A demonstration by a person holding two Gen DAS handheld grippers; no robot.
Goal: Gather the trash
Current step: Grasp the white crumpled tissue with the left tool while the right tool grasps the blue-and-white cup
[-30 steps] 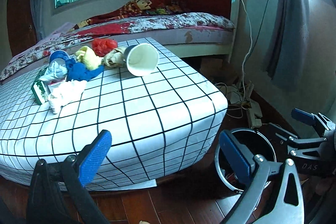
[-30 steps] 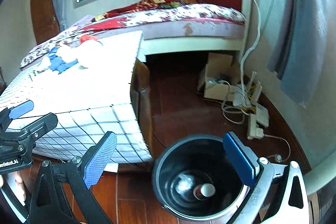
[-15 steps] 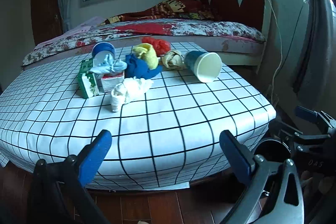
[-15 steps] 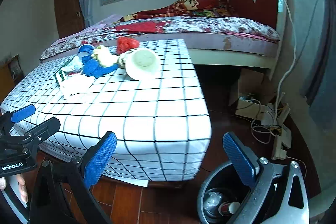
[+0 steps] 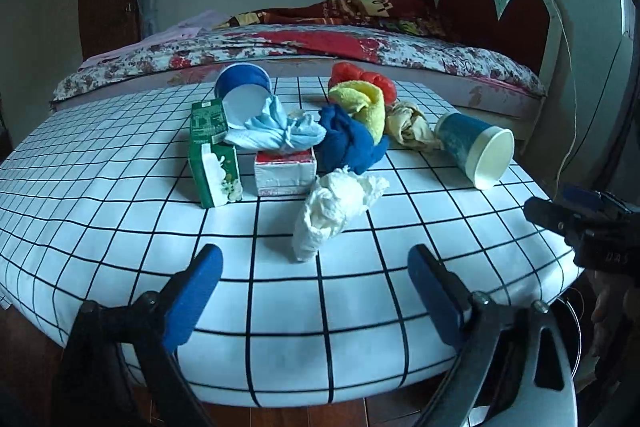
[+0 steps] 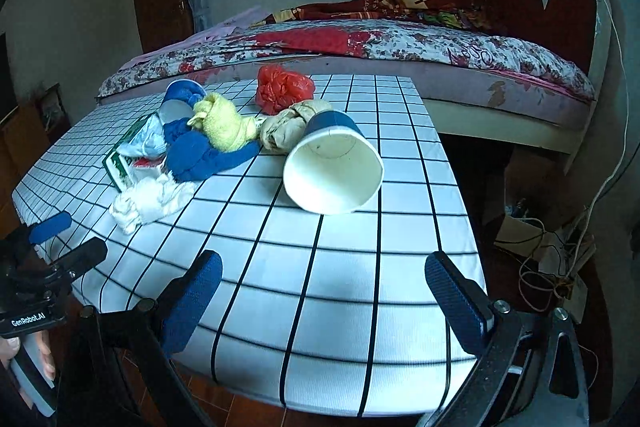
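A pile of trash lies on the checked tablecloth: a crumpled white tissue, a blue cloth, a yellow cloth, a red bag, a green carton, a red-and-white box and a tipped blue paper cup. My left gripper is open and empty, in front of the white tissue. My right gripper is open and empty, in front of the tipped cup.
A second blue cup lies on its side behind the carton. A bed with a red headboard stands behind the table. Cables and a cardboard box lie on the floor at the right.
Both grippers have swung left and up from the black bin on the floor to face the table. The bin has left both views. The trash pile is closer.
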